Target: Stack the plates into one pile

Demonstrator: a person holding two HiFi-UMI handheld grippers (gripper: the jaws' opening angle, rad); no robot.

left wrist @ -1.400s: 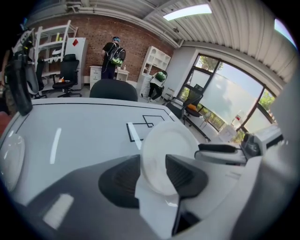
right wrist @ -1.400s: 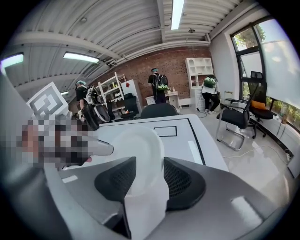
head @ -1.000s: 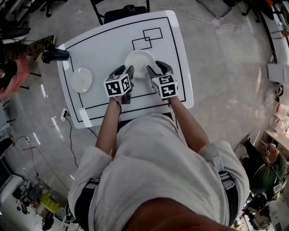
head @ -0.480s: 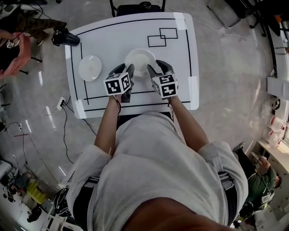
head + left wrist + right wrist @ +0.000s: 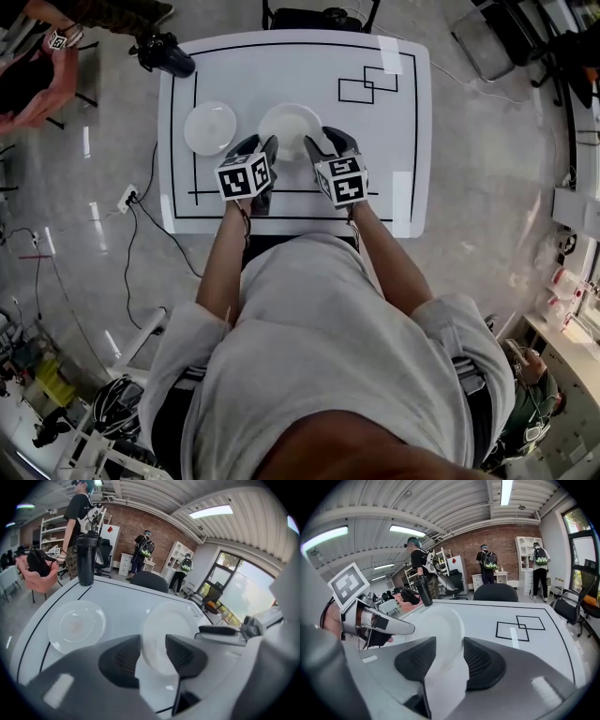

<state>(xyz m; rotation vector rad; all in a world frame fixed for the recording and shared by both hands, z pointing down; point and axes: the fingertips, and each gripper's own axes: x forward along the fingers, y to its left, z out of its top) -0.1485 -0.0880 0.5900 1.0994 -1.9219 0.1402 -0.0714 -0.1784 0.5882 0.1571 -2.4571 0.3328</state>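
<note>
So both grippers are on the same plate here. The centre plate (image 5: 289,127) sits around the middle of the tabletop (image 5: 281,66), a bit toward the near edge. The left gripper (image 5: 261,143) has its left rim and the right gripper (image 5: 326,141) has its right rim. In the left gripper view, the rim runs right down into the gap of the left gripper (image 5: 153,656), with both pads pinching it. It's the same in the right gripper view: the right gripper (image 5: 449,660) has its jaws clamped on the plate's edge, with the rest of the plate (image 5: 440,625) fanning out ahead of them. From that angle it looks tipped up off the tabletop a little. The left plate (image 5: 210,128) lies flat toward the left edge, just beside the held one, with a small gap between them. There's a black bottle (image 5: 167,54) at the far left corner, and two overlapping outlined squares (image 5: 368,84) toward the far right corner.
</note>
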